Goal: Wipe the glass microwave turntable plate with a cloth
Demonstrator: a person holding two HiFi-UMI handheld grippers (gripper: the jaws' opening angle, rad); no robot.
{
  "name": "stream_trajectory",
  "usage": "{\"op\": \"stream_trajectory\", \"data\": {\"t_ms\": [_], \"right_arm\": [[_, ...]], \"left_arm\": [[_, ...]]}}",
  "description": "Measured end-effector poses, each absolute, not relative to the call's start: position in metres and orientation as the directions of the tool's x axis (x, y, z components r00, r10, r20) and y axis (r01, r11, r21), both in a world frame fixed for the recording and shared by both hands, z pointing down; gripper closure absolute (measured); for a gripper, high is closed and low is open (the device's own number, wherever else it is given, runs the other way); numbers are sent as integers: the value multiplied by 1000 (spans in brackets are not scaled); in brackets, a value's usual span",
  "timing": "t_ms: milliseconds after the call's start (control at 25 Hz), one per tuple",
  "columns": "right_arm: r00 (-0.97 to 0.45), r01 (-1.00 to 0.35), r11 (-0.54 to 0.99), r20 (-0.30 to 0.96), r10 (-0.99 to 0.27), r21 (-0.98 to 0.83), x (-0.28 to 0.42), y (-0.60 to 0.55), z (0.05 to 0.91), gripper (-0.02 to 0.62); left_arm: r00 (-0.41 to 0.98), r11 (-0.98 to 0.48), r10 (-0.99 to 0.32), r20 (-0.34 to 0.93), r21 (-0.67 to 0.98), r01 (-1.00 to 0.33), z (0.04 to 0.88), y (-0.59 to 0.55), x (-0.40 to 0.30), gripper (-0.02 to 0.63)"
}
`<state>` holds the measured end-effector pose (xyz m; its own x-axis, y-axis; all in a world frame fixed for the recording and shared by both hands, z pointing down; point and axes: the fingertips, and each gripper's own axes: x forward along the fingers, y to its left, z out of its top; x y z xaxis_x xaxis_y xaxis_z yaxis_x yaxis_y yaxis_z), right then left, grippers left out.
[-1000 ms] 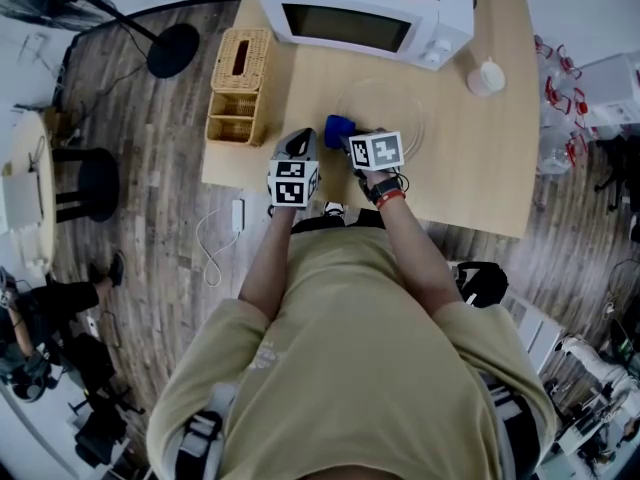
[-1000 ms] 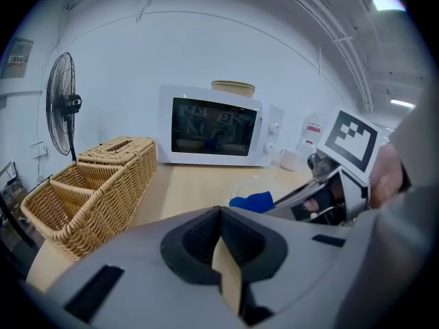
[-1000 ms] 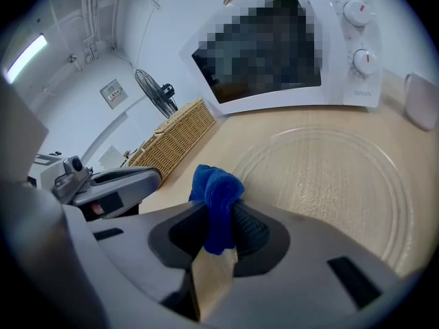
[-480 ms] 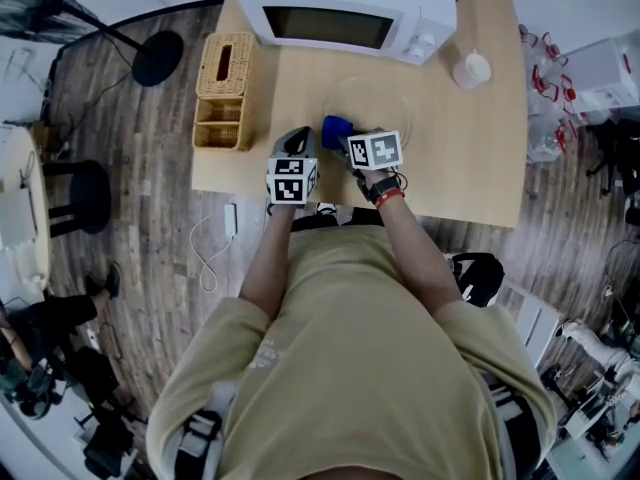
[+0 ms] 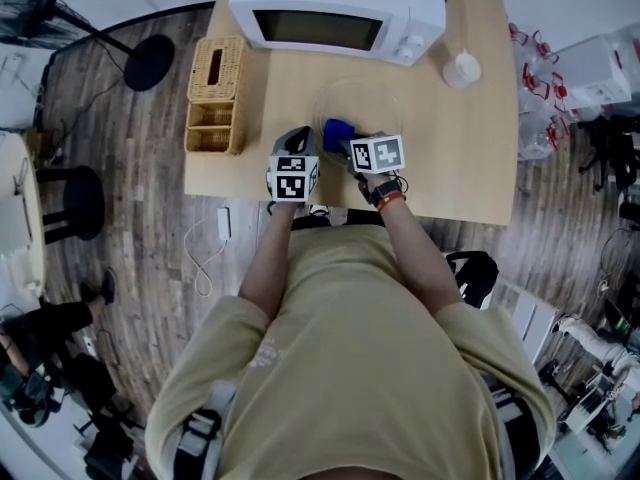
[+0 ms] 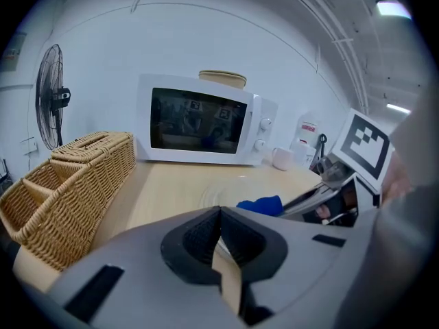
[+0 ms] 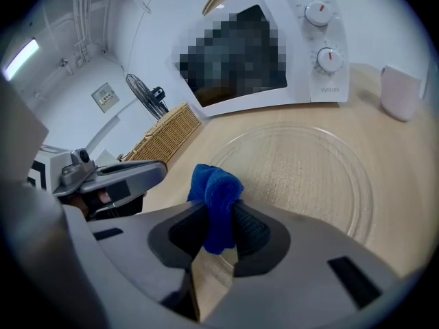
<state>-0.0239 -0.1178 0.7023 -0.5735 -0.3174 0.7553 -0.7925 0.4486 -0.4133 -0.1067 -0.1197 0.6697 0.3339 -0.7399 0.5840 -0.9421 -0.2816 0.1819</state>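
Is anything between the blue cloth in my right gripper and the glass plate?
Nothing visible does. The right gripper is shut on the blue cloth at the near rim of the glass plate, and the plate's surface lies bare. The white cup stands apart from it, and the left gripper is off to the side.

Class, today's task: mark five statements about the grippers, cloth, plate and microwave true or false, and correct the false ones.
1. The right gripper is shut on the cloth. True.
2. The plate lies on the table before the microwave. True.
3. The microwave is open. False: it is closed.
4. The left gripper holds the cloth. False: the right gripper does.
5. The basket stands right of the microwave. False: the basket stands to its left.
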Motion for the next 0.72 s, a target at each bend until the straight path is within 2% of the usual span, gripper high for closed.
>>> {"op": "stream_trajectory", "data": {"t_ms": [720], "right_arm": [[-560, -818, 384, 742, -367, -428, 24, -112, 701, 491]], "left_arm": [[398, -365, -696, 597, 183, -913, 669, -129, -62, 588]]}}
